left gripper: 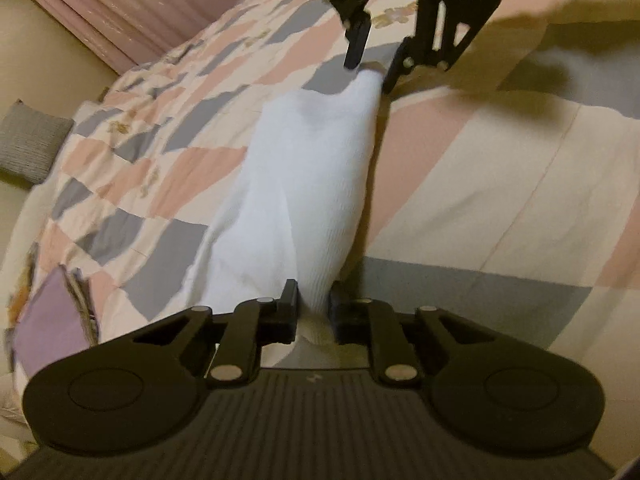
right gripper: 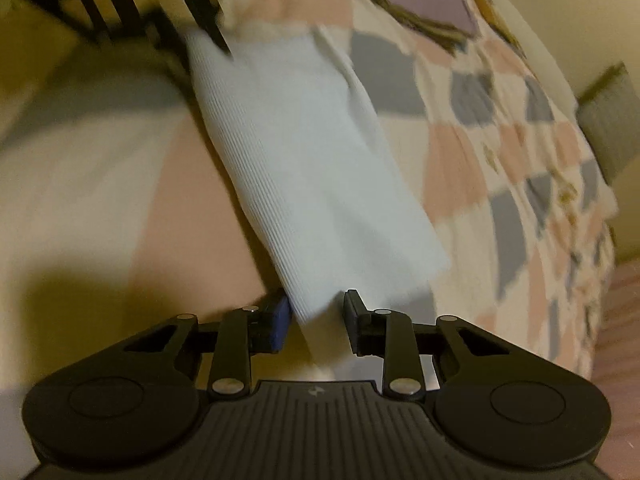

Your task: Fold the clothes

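A white ribbed garment [left gripper: 304, 184] hangs stretched between my two grippers above a patchwork bedspread [left gripper: 480, 184]. In the left wrist view my left gripper [left gripper: 314, 308] is shut on its near end, the fabric bunched between the pads. My right gripper [left gripper: 370, 74] reaches down from the top of that view and pinches the far tip. In the right wrist view my right gripper [right gripper: 316, 314] holds one end of the white garment [right gripper: 304, 160]. The left gripper [right gripper: 200, 28] clamps the other end at the upper left, blurred.
The pink, grey and cream bedspread [right gripper: 480, 152] fills most of both views. A grey cushion [left gripper: 28, 140] lies off its far edge by a pink pleated curtain [left gripper: 120, 8]. A purple item [left gripper: 48, 320] rests at the bed's edge.
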The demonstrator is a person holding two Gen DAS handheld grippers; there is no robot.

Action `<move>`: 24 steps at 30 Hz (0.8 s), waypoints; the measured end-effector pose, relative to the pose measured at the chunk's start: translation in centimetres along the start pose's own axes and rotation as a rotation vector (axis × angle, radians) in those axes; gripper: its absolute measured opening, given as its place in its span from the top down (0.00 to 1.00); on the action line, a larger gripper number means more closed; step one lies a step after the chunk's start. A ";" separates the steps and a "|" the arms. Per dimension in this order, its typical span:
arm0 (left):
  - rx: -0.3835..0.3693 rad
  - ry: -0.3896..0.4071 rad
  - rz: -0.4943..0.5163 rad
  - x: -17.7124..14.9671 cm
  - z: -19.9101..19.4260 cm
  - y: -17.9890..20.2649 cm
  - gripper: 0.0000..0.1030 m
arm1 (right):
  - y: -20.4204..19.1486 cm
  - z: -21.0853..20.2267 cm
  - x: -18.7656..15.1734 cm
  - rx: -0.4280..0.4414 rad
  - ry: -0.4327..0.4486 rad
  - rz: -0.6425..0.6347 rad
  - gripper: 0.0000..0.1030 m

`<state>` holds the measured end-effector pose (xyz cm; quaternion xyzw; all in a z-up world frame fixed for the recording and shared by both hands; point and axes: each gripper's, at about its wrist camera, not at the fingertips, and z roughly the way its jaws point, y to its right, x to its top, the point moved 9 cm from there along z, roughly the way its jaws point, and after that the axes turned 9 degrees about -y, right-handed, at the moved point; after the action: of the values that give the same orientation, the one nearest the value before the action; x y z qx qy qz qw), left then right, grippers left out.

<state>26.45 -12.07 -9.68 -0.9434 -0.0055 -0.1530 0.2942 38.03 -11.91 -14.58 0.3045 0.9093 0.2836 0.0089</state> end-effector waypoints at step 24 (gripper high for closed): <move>0.086 0.002 0.149 0.5 2.9 1.3 0.72 | -1.9 1.2 2.9 -0.096 0.120 -0.275 0.46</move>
<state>27.91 -11.63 -12.50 -0.9275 0.0583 -0.1314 0.3450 34.82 -10.91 -16.10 0.1588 0.9266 0.3407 0.0079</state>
